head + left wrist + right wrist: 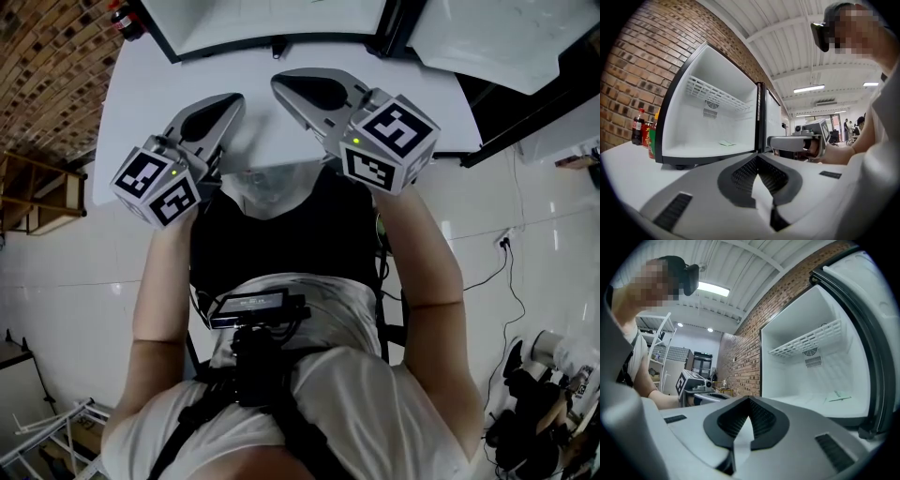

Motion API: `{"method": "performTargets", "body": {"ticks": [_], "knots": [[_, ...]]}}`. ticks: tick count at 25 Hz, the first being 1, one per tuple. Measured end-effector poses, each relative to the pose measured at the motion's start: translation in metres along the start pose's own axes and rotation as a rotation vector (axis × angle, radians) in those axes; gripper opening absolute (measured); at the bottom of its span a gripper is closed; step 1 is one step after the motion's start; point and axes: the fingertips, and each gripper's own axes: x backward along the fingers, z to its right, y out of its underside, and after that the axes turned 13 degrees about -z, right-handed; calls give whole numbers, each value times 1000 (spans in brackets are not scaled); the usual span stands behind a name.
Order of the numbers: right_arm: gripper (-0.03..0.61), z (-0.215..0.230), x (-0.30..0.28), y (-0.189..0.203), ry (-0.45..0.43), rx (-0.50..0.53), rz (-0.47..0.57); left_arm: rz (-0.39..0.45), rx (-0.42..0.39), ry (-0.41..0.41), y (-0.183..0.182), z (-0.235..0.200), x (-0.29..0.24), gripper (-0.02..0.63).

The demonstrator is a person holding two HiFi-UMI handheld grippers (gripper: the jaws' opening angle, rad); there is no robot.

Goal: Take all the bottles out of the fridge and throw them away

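L tongs (758,157) pressed together, nothing btwn them. R tongs (749,400) same, empty. Both are held over the white worktop (626,171). The mini fridge (736,123) stands open w/ 1 wire shelf (712,93) & a paper slip (725,143) inside. Several bottles (641,131) stand on the worktop just beside the fridge's outer wall.

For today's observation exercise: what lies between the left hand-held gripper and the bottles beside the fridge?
Only bare white tabletop: the left gripper view shows nothing on it between the left hand-held gripper and the bottles.
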Motion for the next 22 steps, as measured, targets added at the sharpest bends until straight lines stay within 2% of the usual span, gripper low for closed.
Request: {"method": "performTargets", "body": {"ticks": [3, 6, 17, 22], "knots": [[0, 0, -3, -2, -7, 4, 6, 14, -27, -6, -2, 0, 0, 11], [0, 0, -4, -1, -10, 1, 5, 33, -8, 19, -6, 3, 0, 9], [0, 0, -7, 2, -8, 1, -3, 10, -39, -1, -5, 2, -1, 9], [0, 1, -5, 1, -6, -3, -1, 11, -44, 49, -6, 12, -3, 8]]}}
